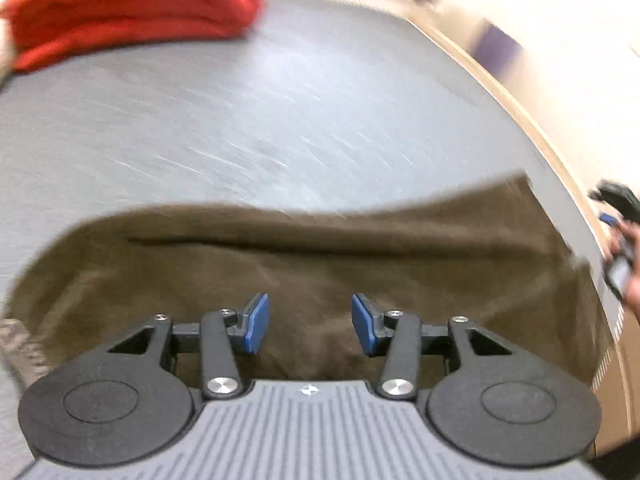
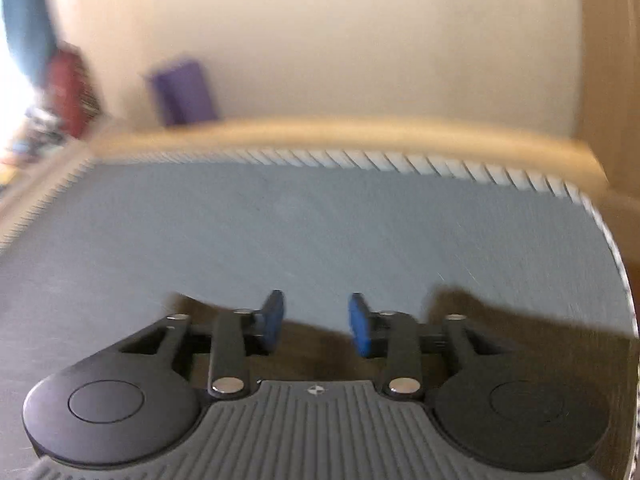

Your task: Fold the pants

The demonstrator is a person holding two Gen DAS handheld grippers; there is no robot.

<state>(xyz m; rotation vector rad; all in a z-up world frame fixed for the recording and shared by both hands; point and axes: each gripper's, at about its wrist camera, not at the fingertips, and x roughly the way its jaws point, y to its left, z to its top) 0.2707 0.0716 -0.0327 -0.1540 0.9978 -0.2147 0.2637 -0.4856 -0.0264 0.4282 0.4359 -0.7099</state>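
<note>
We see both grippers part-open, holding nothing — left gripper [image 1: 310,322] above the folded brown pants [image 1: 312,264], right gripper [image 2: 316,324] at their edge (blurred) on the grey table mat [image 2: 320,220].

Counts: two garments, two grippers, one desk.

One pair of olive-brown pants [image 1: 320,272] lying on the grey desk [image 1: 280,120], one folded red garment [image 1: 128,8] at its far corner. Left gripper [image 1: 310,322] and right gripper [image 2: 316,322], two blue-padded fingers [image 1: 256,322] each, four total. One purple block [image 2: 182,92] past the desk edge, one dark red item [image 2: 68,88] beside it, too blurred to identify, maybe more.
</note>
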